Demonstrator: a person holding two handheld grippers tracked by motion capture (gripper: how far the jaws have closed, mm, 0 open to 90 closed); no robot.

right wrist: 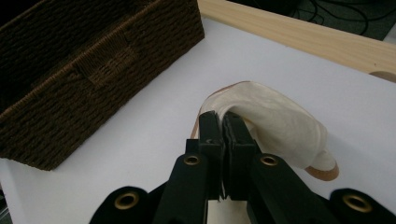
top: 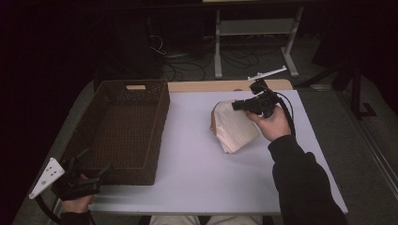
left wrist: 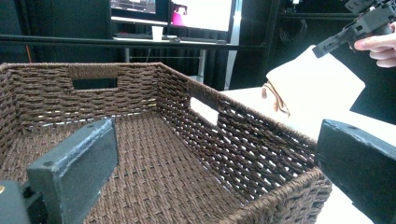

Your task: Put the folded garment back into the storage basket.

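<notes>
- Your right gripper point(top: 240, 106) has its jaws clamped together on a fold of the cream cloth bag point(top: 233, 126), which sits toward the far right part of the desk point(top: 187, 154), well apart from the basket point(top: 119, 129).
- In the right gripper view the jaws pinch the top of the bag point(right wrist: 275, 123), and the bunched fabric arches away from them; a tan strap or trim shows along its edge.
- This looks like the pick-up step: the bag is gripped and partly raised, with its lower end apparently resting on the desk.
- Your left gripper point(top: 87, 180) hangs at the near left corner of the desk, just beside the basket's near wall, jaws wide apart and holding nothing.
- Next move, most likely: lift the bag fully clear, carry it left over the basket rim point(left wrist: 261, 123), and lower it inside before you let go.
- Mind the rim: a dangling bag could catch on it.
- Hard to tell: how much fabric lies between the jaws, whether anything is inside the bag, and whether its underside touches the desk.
- The basket's floor looks bare, though its near end is cut off behind the left jaws.
</notes>
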